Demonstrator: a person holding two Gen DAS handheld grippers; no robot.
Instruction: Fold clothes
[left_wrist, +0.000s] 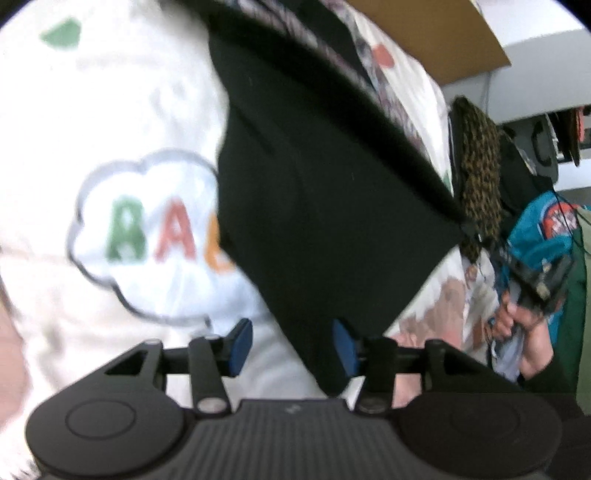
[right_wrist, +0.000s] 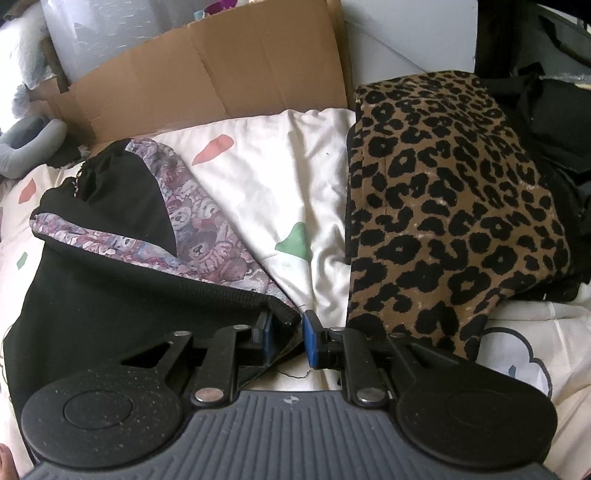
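Black cloth hung between two tongs, over the bed.

The black cloth with a teddy-bear lining lay to the left of the leopard pile, on the white bed sheet. Its long top hem ran slanting away from the pile, down to the right tongs. The right tongs were partly open around that hem corner; I could not tell if they pinched it. The left tongs were wide open, holding nothing, with a low tip of the cloth just beside one blue pad. The left tongs looked nearer that loose tip, I think.
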